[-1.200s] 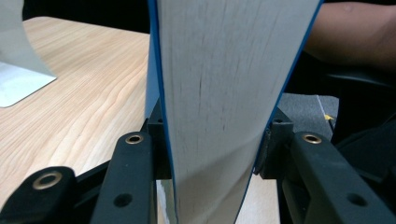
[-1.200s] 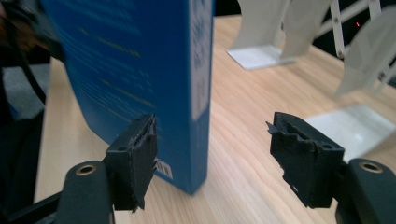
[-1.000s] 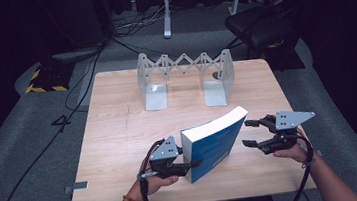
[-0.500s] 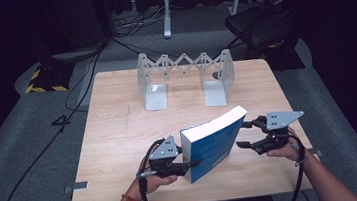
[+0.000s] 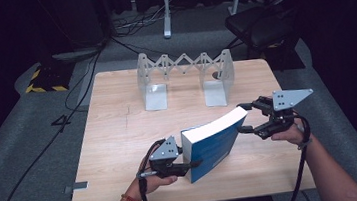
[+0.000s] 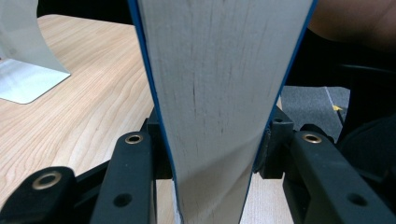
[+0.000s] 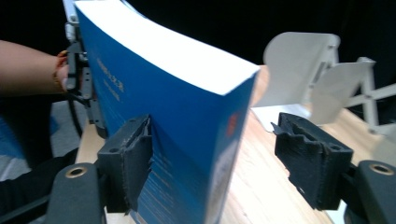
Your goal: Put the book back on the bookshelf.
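A thick blue paperback book (image 5: 214,144) stands on its edge on the near half of the wooden table (image 5: 115,137), its white page block facing up and toward the left, its length running from the person's left hand toward the right; the left gripper (image 5: 176,167) clamps the near end of the book, one black jaw pressed on each cover, and in the left gripper view the page edges (image 6: 219,93) rise straight up between those jaws, which bite into both blue covers low down; the left hand (image 5: 152,183) holds this gripper just above the table's near edge. The right gripper (image 5: 249,118) sits at the far end of the book, its jaws spread on either side of the upper corner; in the right gripper view one ribbed pad (image 7: 133,163) lies against the blue cover (image 7: 168,140) while the other pad (image 7: 310,158) stands well apart from the spine, with bare table showing in the gap, so this gripper is open and has no grip; its jaws have just been opening, the book between them. The right hand (image 5: 290,134) carries it near the table's right edge. Farther back on the table stands a white expanding bookend rack (image 5: 186,77), well apart from the book.
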The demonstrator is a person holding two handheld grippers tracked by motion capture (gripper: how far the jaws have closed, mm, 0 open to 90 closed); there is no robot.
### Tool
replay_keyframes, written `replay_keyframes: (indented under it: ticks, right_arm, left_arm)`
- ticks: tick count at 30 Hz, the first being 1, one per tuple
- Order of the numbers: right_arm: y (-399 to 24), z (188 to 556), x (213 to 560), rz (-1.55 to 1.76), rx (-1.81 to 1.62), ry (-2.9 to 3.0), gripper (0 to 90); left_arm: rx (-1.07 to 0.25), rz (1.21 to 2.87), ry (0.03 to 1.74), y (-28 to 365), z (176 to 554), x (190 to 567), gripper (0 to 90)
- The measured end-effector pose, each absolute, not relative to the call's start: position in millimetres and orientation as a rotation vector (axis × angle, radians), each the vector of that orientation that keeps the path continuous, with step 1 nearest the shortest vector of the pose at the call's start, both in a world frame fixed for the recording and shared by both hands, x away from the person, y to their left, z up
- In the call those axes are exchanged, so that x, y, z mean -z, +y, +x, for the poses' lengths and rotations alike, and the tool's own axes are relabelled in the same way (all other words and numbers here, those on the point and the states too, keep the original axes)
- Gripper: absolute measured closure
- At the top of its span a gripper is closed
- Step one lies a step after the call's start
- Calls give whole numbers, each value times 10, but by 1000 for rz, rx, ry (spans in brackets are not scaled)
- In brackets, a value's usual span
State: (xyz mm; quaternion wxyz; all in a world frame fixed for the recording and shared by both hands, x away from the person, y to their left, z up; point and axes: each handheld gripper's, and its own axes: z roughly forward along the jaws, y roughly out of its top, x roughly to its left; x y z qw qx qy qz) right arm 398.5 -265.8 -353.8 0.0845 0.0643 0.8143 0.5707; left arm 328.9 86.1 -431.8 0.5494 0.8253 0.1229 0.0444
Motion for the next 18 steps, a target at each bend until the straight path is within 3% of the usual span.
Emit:
replay_keyframes:
  ticks: [6,13,18]
  right_arm:
    - [-2522,3969,3576,114,-1703,2476,373]
    - [-2658,3892,3573,35,-1747,2493,525]
    - [-2698,3730,3546,9,-1727,2511,583]
  left_arm:
    - [-165,1979,288,876,3285,4296,576]
    - [-194,1938,333,1025,3310,4244,496]
    - [-235,1890,386,1084,3314,4193,437]
